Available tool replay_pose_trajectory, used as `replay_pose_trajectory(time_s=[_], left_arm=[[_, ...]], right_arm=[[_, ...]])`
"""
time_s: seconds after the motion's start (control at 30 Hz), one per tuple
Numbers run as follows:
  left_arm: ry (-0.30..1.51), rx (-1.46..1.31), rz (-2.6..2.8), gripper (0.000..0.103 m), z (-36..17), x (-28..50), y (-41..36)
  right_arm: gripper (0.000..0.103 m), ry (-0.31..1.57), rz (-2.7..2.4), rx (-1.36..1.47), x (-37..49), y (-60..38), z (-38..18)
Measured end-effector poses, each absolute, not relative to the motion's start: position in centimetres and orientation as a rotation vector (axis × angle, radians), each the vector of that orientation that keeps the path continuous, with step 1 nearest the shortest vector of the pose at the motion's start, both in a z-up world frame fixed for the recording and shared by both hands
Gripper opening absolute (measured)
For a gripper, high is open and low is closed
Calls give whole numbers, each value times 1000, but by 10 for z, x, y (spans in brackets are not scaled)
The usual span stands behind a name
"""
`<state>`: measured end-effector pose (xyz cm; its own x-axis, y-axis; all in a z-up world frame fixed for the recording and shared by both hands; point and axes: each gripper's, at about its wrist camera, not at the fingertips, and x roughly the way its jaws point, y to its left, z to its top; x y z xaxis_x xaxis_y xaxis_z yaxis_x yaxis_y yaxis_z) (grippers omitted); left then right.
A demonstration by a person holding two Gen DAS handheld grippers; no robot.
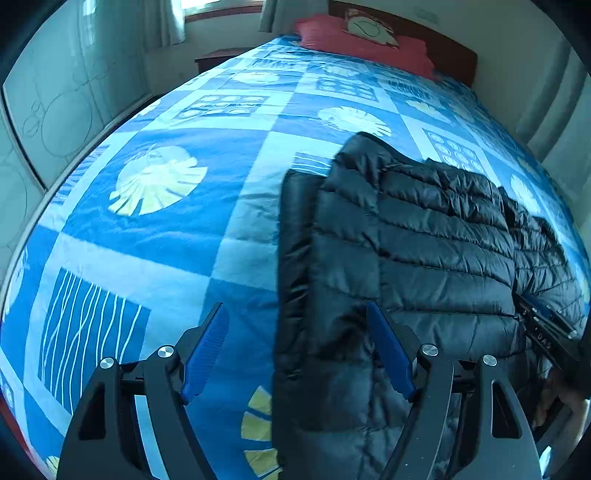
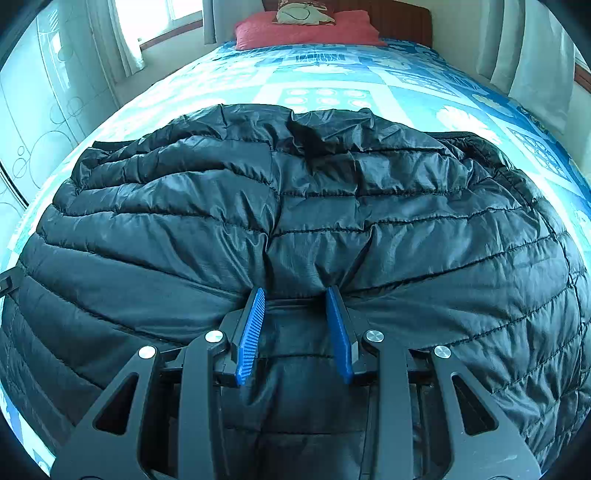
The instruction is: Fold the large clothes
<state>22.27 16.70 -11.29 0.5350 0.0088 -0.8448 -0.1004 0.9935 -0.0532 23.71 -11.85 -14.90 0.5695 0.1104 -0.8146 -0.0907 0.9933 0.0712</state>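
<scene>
A: Item one, left gripper (image 1: 295, 308): state of the jaws?

B: Spread wide, blue ribbed pads facing each other. Nothing is pinched between them. The left finger stands over the bedspread (image 1: 155, 229); the right finger (image 1: 388, 350) lies against the black quilted jacket (image 1: 406, 236), whose near edge runs down through the gap.

A: Item two, right gripper (image 2: 295, 290)?

B: Jaws at a narrow-to-middling gap. Both blue fingertips (image 2: 258, 295) press into a gathered fold at the near hem of the jacket (image 2: 295, 192); the fabric puckers toward them. Whether the fold is actually clamped, I cannot tell.

A: Item three, the jacket: location?

B: Lying flat on the bed. In the left wrist view it fills the 3 to 6 o'clock part; in the right wrist view it fills most of the centre, collar end toward 12 o'clock.

A: Other stock?

B: Red pillow (image 2: 306, 31) at 12 o'clock by the dark headboard (image 1: 454, 55), a patterned cushion (image 2: 304, 13) on top of it. The other gripper's body (image 1: 546, 328) shows at 4 o'clock in the left wrist view.

A: Labels, writing?

B: Pale characters on that gripper body, too small to read. None seen on the jacket.
</scene>
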Motion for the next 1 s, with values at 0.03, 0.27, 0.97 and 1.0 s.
replay_pose_trajectory(time_s=[0.03, 0.27, 0.97, 1.0], left_arm=[[1007, -77, 70, 75, -115, 225, 163], [1060, -19, 78, 78, -131, 241, 149], [1161, -153, -108, 88, -158, 275, 151], [1162, -157, -115, 88, -158, 275, 152]], right_arm=[[35, 958, 119, 26, 237, -119, -149], [35, 948, 117, 27, 237, -121, -150], [35, 918, 108, 10, 229, -113, -152], [35, 917, 106, 8, 228, -112, -152]])
